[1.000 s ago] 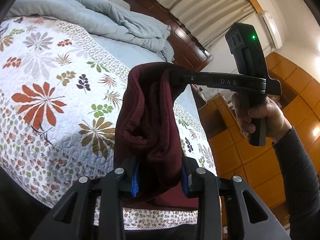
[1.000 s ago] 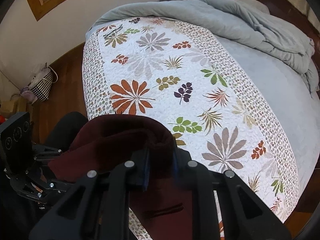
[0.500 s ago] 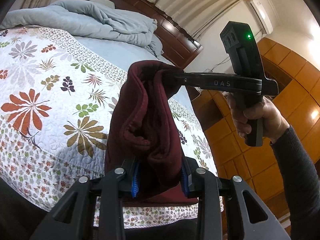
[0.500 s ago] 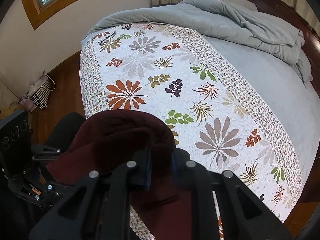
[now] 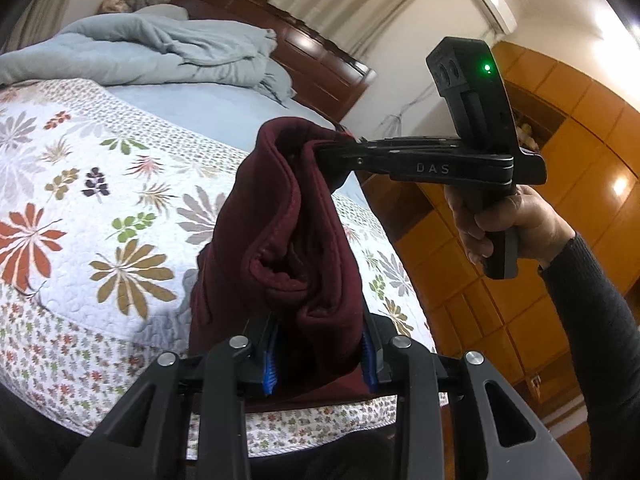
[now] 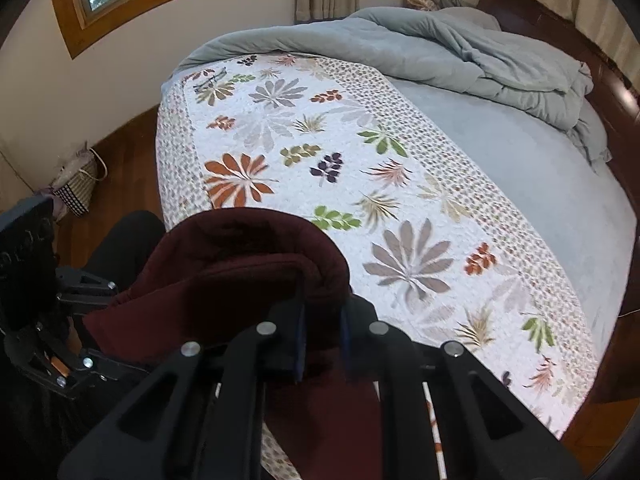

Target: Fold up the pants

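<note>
The dark red pants (image 5: 288, 240) hang bunched between the two claws, above the near edge of the bed. The left claw (image 5: 320, 356) is clamped on a thick fold of them, blue pads pressed into the cloth on both sides. Farther out in the left view, the right claw (image 5: 332, 152) pinches the upper end of the same bundle, so the cloth runs up from one claw to the other. In the right view, the right claw (image 6: 322, 340) grips a rolled fold of the pants (image 6: 240, 272) between its pads, with the rest drooping toward the left claw (image 6: 52, 320) at the lower left.

Compared with a second ago, both claws have shifted sideways along the bed, bringing more of the headboard (image 5: 304, 64) and the wooden cabinets (image 5: 500, 264) into view; both grips are unchanged.

Below lies the flowered quilt (image 6: 340, 184), flat and bare, its near edge just under the pants. Beyond it, bare grey sheet (image 6: 540, 184), then a heaped grey duvet (image 6: 460, 56) against the headboard.
</note>
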`<state>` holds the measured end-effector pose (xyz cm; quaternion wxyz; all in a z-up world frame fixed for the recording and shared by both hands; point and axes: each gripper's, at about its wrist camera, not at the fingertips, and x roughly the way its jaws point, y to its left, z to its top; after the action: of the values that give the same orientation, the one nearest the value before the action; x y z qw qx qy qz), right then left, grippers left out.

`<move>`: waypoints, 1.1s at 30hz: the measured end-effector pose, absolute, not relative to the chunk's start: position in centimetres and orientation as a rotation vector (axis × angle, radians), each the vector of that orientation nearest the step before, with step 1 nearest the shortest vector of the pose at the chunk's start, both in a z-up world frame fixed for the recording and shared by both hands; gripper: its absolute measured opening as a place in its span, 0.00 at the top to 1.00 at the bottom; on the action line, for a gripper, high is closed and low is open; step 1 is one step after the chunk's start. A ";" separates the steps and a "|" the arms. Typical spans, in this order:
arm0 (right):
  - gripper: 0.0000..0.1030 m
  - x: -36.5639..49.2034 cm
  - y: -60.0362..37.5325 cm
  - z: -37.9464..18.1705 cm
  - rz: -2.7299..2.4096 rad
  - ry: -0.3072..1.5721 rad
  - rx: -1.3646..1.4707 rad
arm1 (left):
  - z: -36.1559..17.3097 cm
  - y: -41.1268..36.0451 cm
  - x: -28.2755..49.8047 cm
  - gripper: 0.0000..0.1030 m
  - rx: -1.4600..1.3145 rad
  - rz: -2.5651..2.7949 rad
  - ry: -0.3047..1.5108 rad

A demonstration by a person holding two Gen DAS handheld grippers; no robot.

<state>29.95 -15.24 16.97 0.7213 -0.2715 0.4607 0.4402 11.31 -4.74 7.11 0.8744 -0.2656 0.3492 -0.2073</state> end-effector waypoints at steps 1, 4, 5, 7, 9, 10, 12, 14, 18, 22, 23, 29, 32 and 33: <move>0.88 29.9 -16.0 17.0 0.967 1.016 -0.598 | 7.2 -5.3 11.4 0.69 -0.549 -0.443 0.732; 0.88 29.9 -18.0 16.9 0.951 1.015 -0.592 | 7.2 -7.1 11.7 0.70 -0.533 -0.474 0.743; 0.88 29.9 -18.8 16.8 0.946 1.012 -0.590 | 7.2 -7.7 11.8 0.70 -0.526 -0.484 0.747; 0.88 29.8 -20.1 16.6 0.936 1.010 -0.580 | 7.1 -8.7 12.0 0.69 -0.514 -0.500 0.755; 0.88 29.8 -21.3 16.3 0.927 1.011 -0.571 | 6.9 -9.8 12.3 0.69 -0.501 -0.518 0.766; 0.88 29.8 -21.8 16.2 0.922 1.013 -0.566 | 6.8 -10.3 12.4 0.69 -0.493 -0.527 0.771; 0.88 29.7 -23.2 15.8 0.916 1.016 -0.552 | 6.6 -11.3 12.5 0.69 -0.485 -0.545 0.782; 0.88 29.6 -24.2 15.6 0.916 1.012 -0.544 | 6.5 -12.2 12.5 0.69 -0.471 -0.563 0.790; 0.88 29.6 -26.3 14.9 0.900 1.018 -0.528 | 5.9 -14.1 12.9 0.69 -0.449 -0.592 0.813; 0.88 29.5 -28.3 13.9 0.884 1.018 -0.517 | 5.3 -16.0 13.3 0.70 -0.432 -0.617 0.836; 0.88 29.5 -29.0 13.5 0.879 1.021 -0.511 | 5.1 -16.4 13.5 0.70 -0.429 -0.622 0.842; 0.88 29.7 -31.8 11.2 0.860 1.042 -0.486 | 3.7 -19.2 14.1 0.69 -0.399 -0.653 0.885; 0.88 29.7 -33.2 10.0 0.851 1.054 -0.473 | 2.9 -20.3 14.4 0.69 -0.385 -0.662 0.904; 0.88 29.7 -33.6 9.7 0.851 1.055 -0.472 | 2.5 -20.8 14.4 0.69 -0.379 -0.666 0.913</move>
<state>29.72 -33.56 9.70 0.7534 -0.2163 0.4834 0.3899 14.44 -20.84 2.49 0.8276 -0.1787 0.4299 -0.3136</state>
